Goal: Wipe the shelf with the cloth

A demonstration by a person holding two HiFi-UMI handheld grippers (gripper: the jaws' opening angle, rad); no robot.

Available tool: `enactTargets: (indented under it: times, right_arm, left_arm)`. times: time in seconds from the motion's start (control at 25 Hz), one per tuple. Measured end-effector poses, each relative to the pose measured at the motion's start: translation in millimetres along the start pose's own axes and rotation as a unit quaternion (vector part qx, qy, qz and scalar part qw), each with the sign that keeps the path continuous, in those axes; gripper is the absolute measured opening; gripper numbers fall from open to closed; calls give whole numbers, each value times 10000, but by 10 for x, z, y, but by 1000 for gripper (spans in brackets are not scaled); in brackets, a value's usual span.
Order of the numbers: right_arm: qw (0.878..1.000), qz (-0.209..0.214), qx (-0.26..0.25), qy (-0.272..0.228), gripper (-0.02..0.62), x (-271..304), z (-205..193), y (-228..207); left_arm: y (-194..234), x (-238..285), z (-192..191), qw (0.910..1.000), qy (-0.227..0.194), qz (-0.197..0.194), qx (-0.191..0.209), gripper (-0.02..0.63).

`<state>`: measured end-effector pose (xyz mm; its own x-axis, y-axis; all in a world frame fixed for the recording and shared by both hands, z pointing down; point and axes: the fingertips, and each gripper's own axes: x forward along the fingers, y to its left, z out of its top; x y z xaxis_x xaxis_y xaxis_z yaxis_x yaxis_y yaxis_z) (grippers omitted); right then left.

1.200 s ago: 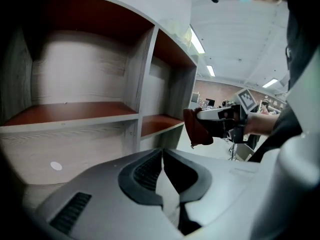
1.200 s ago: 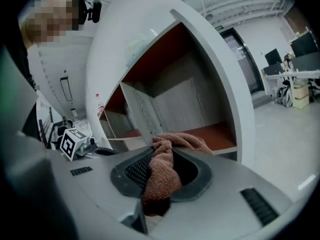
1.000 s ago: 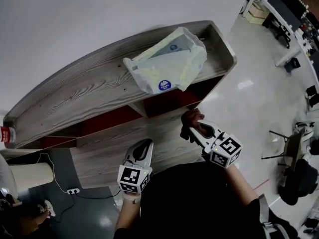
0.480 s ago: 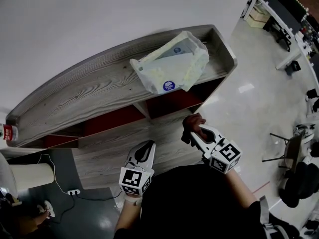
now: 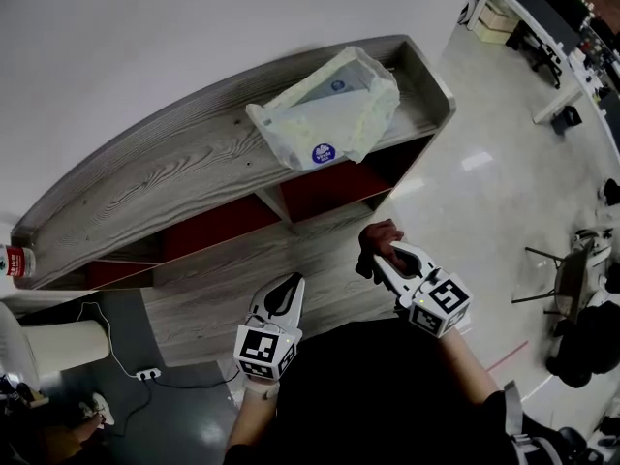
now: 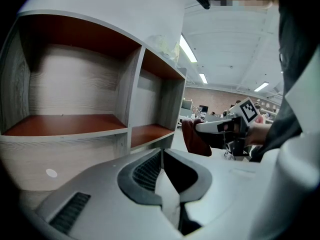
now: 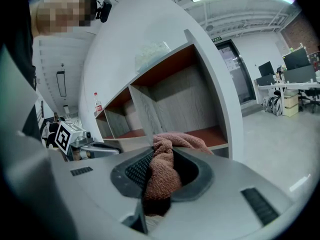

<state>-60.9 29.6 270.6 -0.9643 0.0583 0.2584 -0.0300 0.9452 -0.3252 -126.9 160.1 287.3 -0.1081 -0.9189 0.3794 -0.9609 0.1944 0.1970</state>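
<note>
My right gripper (image 5: 379, 260) is clenched on the reddish cloth (image 7: 161, 170), bunched between its jaws just in front of the shelf (image 5: 184, 177). My left gripper (image 5: 287, 285) is closed on nothing, also before the shelf.

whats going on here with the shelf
A person stands at a wooden shelf with a gripper in each hand. The right gripper is shut on a reddish-brown cloth, held just in front of the shelf's open compartments. The left gripper is shut and empty. A plastic bag lies on top.
</note>
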Motion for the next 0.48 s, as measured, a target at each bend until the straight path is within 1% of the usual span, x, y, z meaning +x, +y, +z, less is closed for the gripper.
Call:
enactTargets:
  times: [0.28, 0.48]
  right_arm:
    - [10000, -58, -4, 56, 55, -57, -66, 30]
    - [9999, 2, 6, 119, 55, -16, -119, 113]
  left_arm:
    - [1, -55, -24, 10000, 15, -29, 13, 7]
    - [32, -91, -62, 10000, 11, -39, -1, 8]
